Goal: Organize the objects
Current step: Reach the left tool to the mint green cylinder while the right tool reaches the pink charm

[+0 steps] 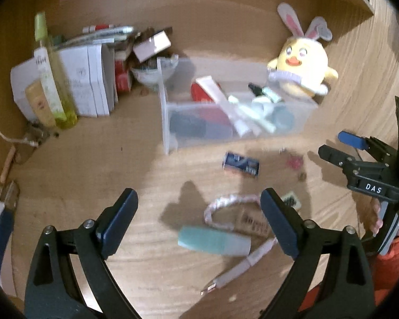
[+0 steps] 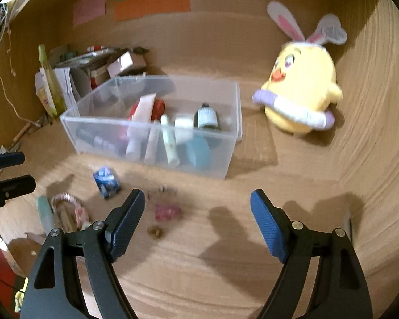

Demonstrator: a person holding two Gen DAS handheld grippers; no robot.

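Observation:
A clear plastic bin [image 1: 173,114] [image 2: 151,156] on the wooden desk holds several tubes and bottles. Loose in front of it lie a small blue box [image 1: 241,164] [image 2: 107,180], a teal bottle [image 1: 212,240] [image 2: 45,214], a pink braided band [image 1: 226,207] [image 2: 66,199], a pink pen [image 1: 242,263] and a pink hair clip [image 1: 294,162] [image 2: 166,211]. My left gripper [image 1: 199,207] is open and empty above the teal bottle and band. My right gripper [image 2: 196,207] is open and empty, over bare desk right of the clip; it also shows in the left wrist view [image 1: 335,143].
A yellow plush chick with bunny ears [image 1: 303,66] [image 2: 300,93] sits right of the bin. White boxes [image 1: 85,79], a yellow-green bottle [image 1: 53,79] [image 2: 49,79] and clutter stand at the back left. Coloured sticky notes [image 2: 151,2] hang on the back wall.

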